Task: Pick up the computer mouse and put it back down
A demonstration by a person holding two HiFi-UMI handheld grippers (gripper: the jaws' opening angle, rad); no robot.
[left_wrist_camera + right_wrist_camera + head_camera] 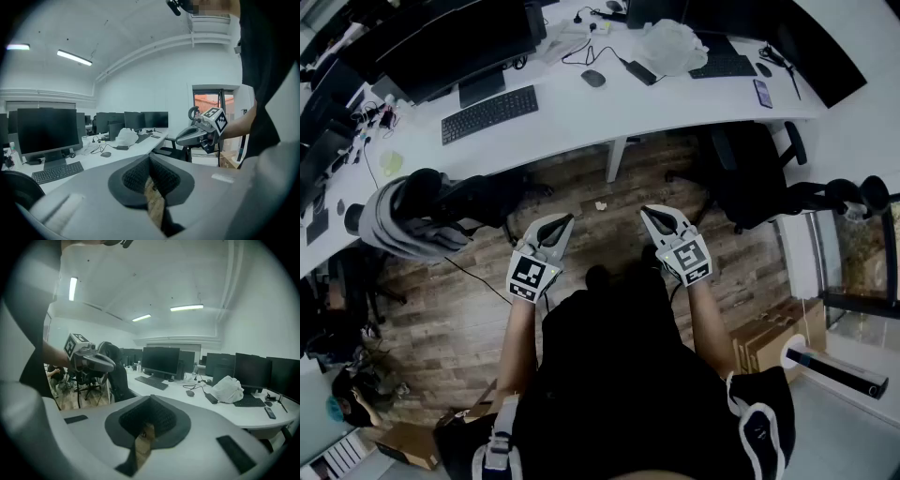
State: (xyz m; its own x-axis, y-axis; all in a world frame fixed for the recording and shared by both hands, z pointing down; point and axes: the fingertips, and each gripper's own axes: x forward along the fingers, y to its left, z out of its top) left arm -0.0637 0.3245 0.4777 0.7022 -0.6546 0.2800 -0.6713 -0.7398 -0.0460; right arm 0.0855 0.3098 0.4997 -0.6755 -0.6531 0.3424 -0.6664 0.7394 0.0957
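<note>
The dark grey computer mouse (593,78) lies on the white desk (581,117), between a keyboard and a white plastic bag. It also shows small in the left gripper view (106,154) and in the right gripper view (190,393). My left gripper (566,221) and right gripper (648,213) hover side by side over the wooden floor, short of the desk's front edge and well apart from the mouse. Both are shut with nothing between the pads. Each gripper view shows the other gripper off to its side, the right gripper (180,139) and the left gripper (111,366).
A black keyboard (489,113) and monitor (455,42) stand left of the mouse; a power brick (641,72), white bag (673,45), second keyboard (724,66) and phone (762,93) lie to the right. A chair draped with a grey jacket (412,216) stands at left, a black chair (750,173) at right.
</note>
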